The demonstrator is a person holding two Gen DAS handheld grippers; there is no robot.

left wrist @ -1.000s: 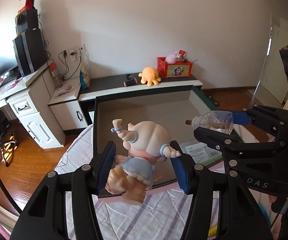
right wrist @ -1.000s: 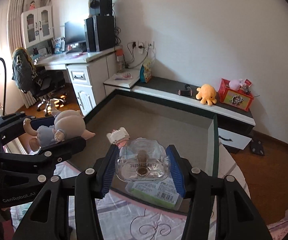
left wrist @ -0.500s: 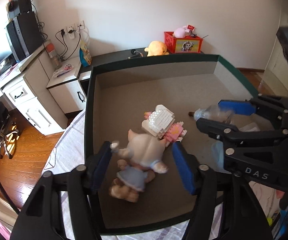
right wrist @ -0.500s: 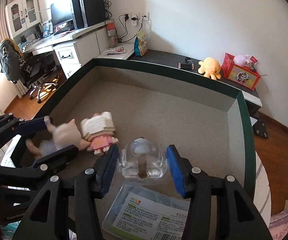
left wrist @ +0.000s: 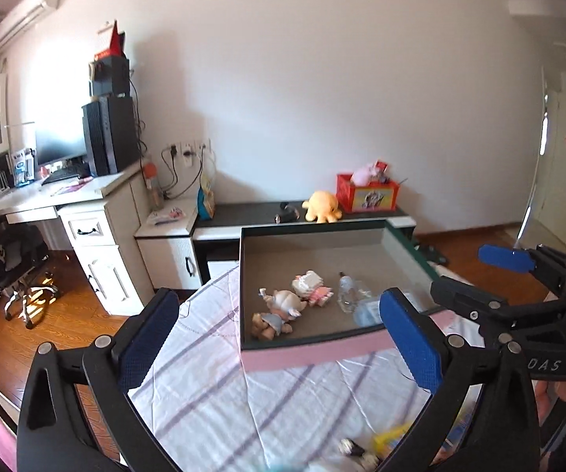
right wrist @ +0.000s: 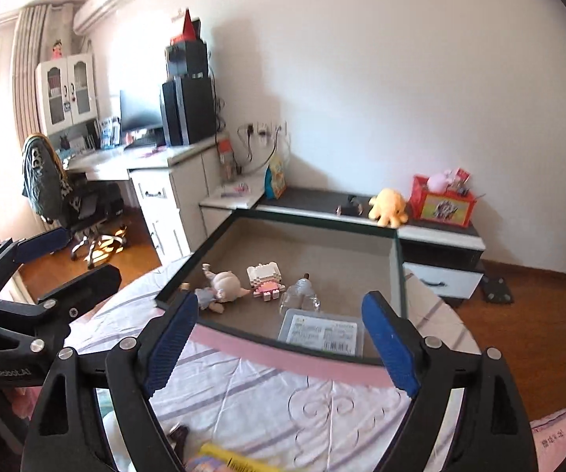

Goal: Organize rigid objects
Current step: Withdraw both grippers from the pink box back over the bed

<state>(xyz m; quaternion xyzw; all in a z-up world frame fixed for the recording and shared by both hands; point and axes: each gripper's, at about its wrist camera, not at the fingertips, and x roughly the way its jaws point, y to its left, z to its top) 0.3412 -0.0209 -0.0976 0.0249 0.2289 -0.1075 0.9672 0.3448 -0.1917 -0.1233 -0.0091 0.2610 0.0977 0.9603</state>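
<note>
At the bottom of both views lies a bed (left wrist: 212,401) with a white, purple-striped sheet. In the middle sits an open box (left wrist: 314,348) with a pink front. Inside lie a doll (left wrist: 279,306), a block toy (left wrist: 309,288), a clear bottle (left wrist: 346,293) and a flat plastic case (right wrist: 322,332). Behind stand a white desk (left wrist: 94,212) and a low shelf (left wrist: 251,212) by the wall. The left gripper (left wrist: 279,338) and right gripper (right wrist: 283,338) have just been opening; both are spread wide and hold nothing.

Cut off and hidden near the pink-fronted box (right wrist: 295,354)

Below the box, a yellow item (right wrist: 228,460) and a small dark object (right wrist: 178,434) run past the bottom edge, unidentifiable; the left finger (left wrist: 411,338) covers the packet's corner inside.
</note>
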